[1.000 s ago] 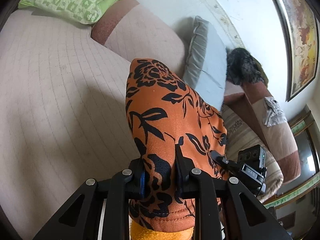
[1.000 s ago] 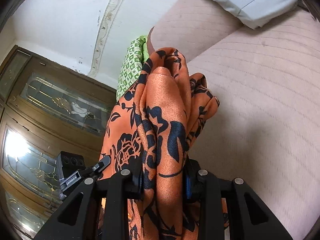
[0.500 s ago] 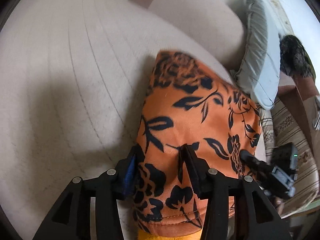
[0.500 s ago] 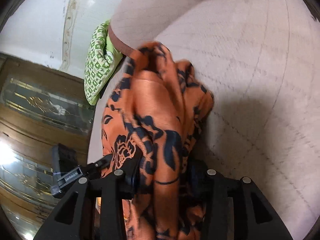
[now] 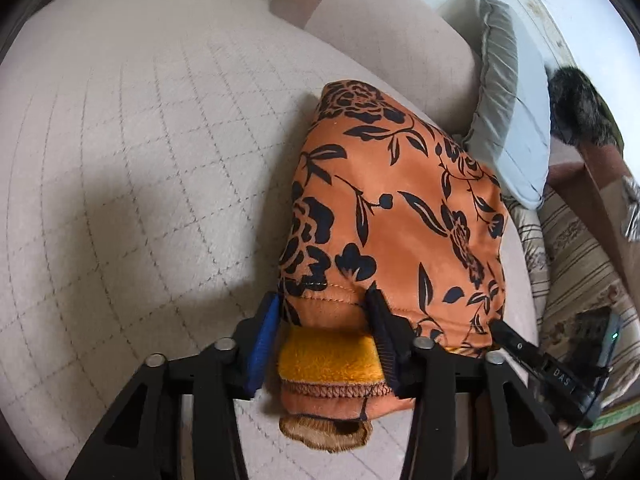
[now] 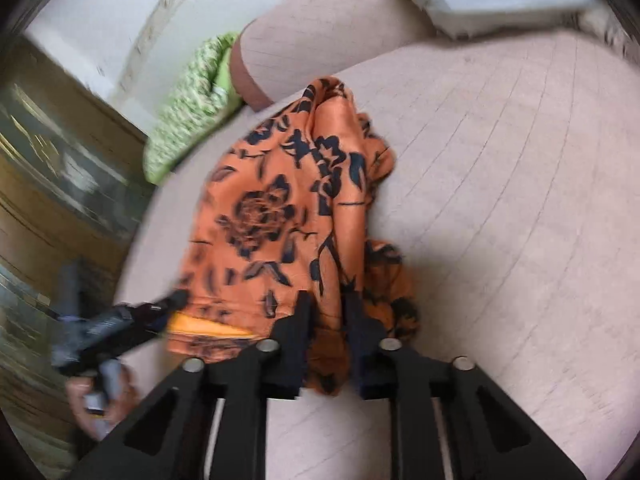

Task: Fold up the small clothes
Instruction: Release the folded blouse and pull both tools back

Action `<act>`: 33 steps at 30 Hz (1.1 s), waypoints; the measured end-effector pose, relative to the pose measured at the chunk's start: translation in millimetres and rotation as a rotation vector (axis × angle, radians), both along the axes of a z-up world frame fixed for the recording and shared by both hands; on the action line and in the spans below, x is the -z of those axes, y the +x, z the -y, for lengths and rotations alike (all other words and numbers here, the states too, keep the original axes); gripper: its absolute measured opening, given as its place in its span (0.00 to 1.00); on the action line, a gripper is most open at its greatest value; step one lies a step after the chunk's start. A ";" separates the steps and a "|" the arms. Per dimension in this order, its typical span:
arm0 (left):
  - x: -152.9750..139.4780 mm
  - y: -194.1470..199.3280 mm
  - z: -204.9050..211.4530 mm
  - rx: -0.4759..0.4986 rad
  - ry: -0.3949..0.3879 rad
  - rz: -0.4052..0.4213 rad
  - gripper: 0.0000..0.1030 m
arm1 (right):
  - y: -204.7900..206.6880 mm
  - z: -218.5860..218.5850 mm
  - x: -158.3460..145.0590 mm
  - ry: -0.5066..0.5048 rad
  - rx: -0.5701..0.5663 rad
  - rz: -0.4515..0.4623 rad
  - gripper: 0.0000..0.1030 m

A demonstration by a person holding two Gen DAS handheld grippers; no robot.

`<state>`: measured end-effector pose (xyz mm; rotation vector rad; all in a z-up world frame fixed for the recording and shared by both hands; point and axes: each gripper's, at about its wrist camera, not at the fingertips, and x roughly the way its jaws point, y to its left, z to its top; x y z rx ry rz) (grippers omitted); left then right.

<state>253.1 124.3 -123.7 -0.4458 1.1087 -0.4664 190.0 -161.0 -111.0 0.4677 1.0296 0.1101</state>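
An orange garment [image 5: 392,200] with black flowers lies bunched on the beige quilted seat [image 5: 120,160]. My left gripper [image 5: 324,304] has the garment's hem and yellow fleece lining between its fingers; the cloth fills the gap and touches both pads while the jaws are closing. In the right wrist view the same garment [image 6: 272,216] spreads away from my right gripper [image 6: 328,300], whose jaws are closing tight on a narrow fold. Each gripper shows in the other's view: the right gripper [image 5: 540,364] and the left gripper [image 6: 120,320], held by a hand [image 6: 96,400].
A green patterned pillow [image 6: 188,120] lies at the seat's far end by the backrest. A grey cushion [image 5: 508,112] leans beyond the garment, with a dark furry thing [image 5: 576,108] and striped fabric [image 5: 572,248] to its right. A wooden glazed door [image 6: 48,160] stands at the left.
Both grippers came down and the hanging garment now rests on the seat. The left fingers now sit at the hem, with yellow lining showing. The right jaws narrowed on a thinner fold.
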 end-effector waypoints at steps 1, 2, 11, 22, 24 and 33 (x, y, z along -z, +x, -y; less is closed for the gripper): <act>-0.6 -2.6 0.9 0.000 -0.003 0.000 0.28 | 0.2 1.0 -1.9 0.005 0.010 -0.002 0.10; -4.0 -6.7 1.8 -0.004 -0.005 0.011 0.25 | -0.8 0.4 -7.4 -0.001 0.014 0.010 0.09; -1.7 -19.8 19.2 0.035 0.136 0.097 0.18 | 10.0 0.4 7.5 -0.123 0.046 -0.054 0.07; -16.7 -57.8 -4.3 -0.020 0.097 0.133 0.46 | -17.2 6.7 -3.5 -0.043 0.069 0.007 0.44; -8.9 -61.6 -4.4 -0.015 0.102 0.100 0.45 | -23.1 6.4 0.3 -0.028 0.069 -0.004 0.43; 6.9 -50.4 2.6 -0.020 0.103 0.062 0.29 | -24.3 -12.4 6.7 -0.133 0.021 -0.020 0.21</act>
